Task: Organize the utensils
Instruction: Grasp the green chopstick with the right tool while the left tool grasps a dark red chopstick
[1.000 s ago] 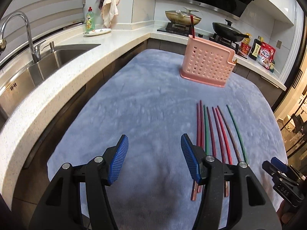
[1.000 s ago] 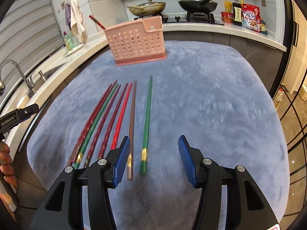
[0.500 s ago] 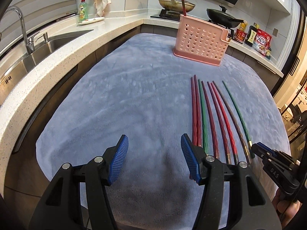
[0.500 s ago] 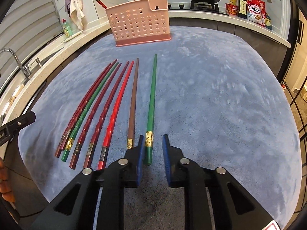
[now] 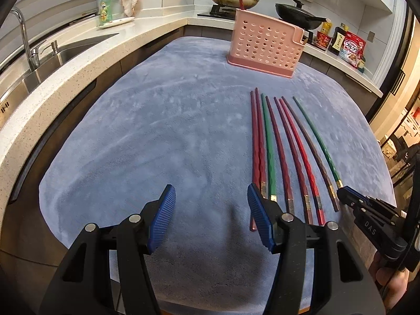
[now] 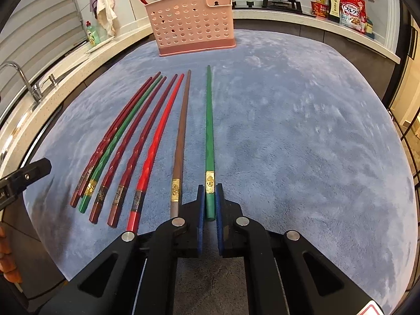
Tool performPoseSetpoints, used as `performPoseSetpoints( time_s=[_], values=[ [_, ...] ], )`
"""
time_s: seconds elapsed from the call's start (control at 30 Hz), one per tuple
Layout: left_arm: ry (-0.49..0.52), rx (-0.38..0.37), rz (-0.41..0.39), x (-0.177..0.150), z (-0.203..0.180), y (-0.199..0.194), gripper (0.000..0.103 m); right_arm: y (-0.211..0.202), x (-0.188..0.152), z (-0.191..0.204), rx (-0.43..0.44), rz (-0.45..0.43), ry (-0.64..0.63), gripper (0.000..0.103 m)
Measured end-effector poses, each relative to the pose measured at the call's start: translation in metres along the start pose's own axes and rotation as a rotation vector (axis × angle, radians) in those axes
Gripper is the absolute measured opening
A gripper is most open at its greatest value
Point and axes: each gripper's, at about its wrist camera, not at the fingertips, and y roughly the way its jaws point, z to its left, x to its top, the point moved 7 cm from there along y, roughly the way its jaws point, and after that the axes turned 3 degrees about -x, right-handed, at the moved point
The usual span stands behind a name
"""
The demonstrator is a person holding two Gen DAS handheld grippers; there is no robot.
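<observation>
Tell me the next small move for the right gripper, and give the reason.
Probably lift straight up. The right gripper has its jaws just closed on the thick end of the green chopstick, which lies flat on the blue mat; the pink holder stands at the far end.

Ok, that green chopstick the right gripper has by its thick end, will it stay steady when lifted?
The green chopstick looks stiff and light. The right gripper is shut on its very end, so the long free tip will probably droop or pivot. Its glossy finish could slip between the fingers.
</observation>
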Motion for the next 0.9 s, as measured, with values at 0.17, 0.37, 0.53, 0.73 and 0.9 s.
performPoseSetpoints(
  time_s=[0.17,0.37,0.53,0.73,0.9],
  values=[
    [0.02,-0.024,0.022,-0.008,-0.013,0.005,0.054,-0.002,-0.003,-0.002,0.004,0.002,0.002,0.007],
    [0.048,-0.04,0.049,-0.02,-0.026,0.01,0.054,-0.001,-0.004,-0.004,0.022,0.005,0.02,0.007],
    [0.045,-0.023,0.074,-0.03,-0.023,0.015,0.054,-0.001,-0.003,-0.004,0.024,0.004,0.022,0.007],
    [0.025,-0.004,0.084,-0.034,-0.013,0.019,0.054,-0.001,-0.004,-0.005,0.025,0.004,0.024,0.007],
    [0.031,-0.021,0.079,-0.034,-0.018,0.016,0.054,-0.001,-0.004,-0.005,0.026,0.005,0.026,0.007]
  ],
)
